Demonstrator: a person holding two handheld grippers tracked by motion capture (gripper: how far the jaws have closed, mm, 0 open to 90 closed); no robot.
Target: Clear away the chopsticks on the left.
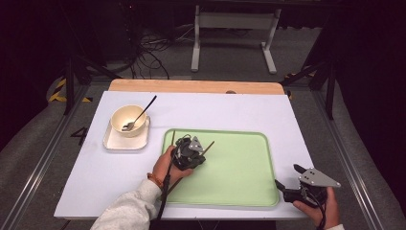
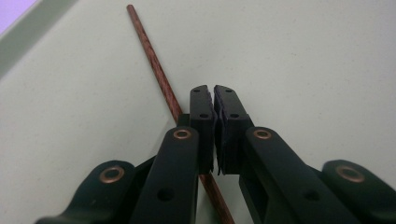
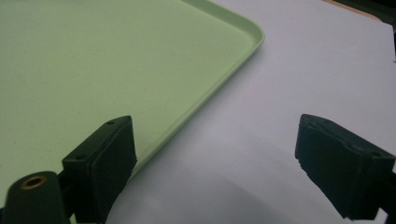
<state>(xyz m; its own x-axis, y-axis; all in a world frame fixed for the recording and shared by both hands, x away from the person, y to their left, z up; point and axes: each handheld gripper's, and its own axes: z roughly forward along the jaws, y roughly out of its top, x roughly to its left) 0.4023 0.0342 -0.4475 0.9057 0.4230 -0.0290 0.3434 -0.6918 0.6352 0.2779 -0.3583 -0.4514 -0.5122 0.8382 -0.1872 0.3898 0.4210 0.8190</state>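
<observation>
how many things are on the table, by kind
light green plastic tray: 1
thin brown wooden chopsticks on the tray, by the left gripper: 2
cream round bowl: 1
dark-handled metal fork in the bowl: 1
cream square plate under the bowl: 1
Total: 6

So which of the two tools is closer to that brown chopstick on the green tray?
The left. The left tool sits right over the chopstick, jaws nearly shut beside it. The right tool waits open off the green tray, at its near right corner.
</observation>
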